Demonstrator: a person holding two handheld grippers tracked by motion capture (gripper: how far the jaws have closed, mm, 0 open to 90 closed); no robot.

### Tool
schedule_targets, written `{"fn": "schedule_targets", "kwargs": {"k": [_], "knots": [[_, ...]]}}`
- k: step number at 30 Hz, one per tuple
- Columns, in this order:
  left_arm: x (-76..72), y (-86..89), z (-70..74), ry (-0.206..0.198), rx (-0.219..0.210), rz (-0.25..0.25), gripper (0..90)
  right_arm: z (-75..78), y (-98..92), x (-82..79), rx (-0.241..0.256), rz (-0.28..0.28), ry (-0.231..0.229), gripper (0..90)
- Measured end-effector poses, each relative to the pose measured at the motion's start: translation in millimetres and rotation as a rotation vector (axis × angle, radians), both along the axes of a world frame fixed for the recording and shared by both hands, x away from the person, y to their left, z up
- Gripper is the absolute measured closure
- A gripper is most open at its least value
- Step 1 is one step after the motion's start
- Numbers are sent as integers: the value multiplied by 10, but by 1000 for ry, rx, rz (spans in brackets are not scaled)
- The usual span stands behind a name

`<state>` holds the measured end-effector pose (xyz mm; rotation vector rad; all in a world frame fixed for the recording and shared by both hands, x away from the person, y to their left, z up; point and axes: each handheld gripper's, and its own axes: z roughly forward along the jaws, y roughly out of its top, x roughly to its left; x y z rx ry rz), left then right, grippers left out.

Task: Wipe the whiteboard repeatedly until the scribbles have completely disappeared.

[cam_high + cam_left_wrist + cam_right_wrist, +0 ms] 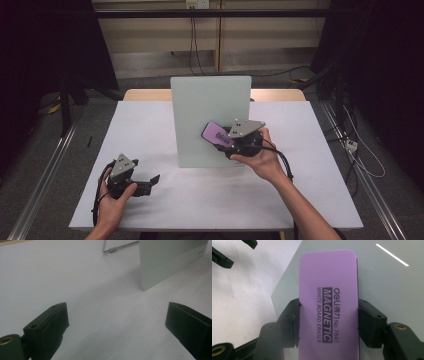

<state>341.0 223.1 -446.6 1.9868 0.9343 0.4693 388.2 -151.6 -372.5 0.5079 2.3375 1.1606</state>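
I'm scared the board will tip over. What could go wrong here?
The right claw pinches the purple eraser by its sides, against the standing whiteboard. Pushing hard might tip the whiteboard backward on its thin wire stand. The eraser could also slip out of the claw, and the left claw is open, away from the board.

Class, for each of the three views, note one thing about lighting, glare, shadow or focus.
High view: the surroundings are dark while the white table is evenly lit. Left gripper view: the near black jaws look soft, and the upright pale glass board casts a faint shadow. Right gripper view: a bright streak of glare crosses the board above the sharply printed purple rectangular whiteboard eraser.
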Motion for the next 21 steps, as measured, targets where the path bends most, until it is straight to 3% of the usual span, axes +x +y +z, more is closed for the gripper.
{"fn": "schedule_targets", "kwargs": {"k": [4, 16, 21], "knots": [[-4, 5, 5, 0, 0, 2, 48, 42, -30, 24, 15, 2, 5, 422], [-6, 7, 5, 2, -4, 3, 49, 354, -284, 78, 68, -80, -73, 422], [-2, 8, 3, 1, -1, 2, 49, 334, -392, 54, 75, -97, -79, 423]]}}
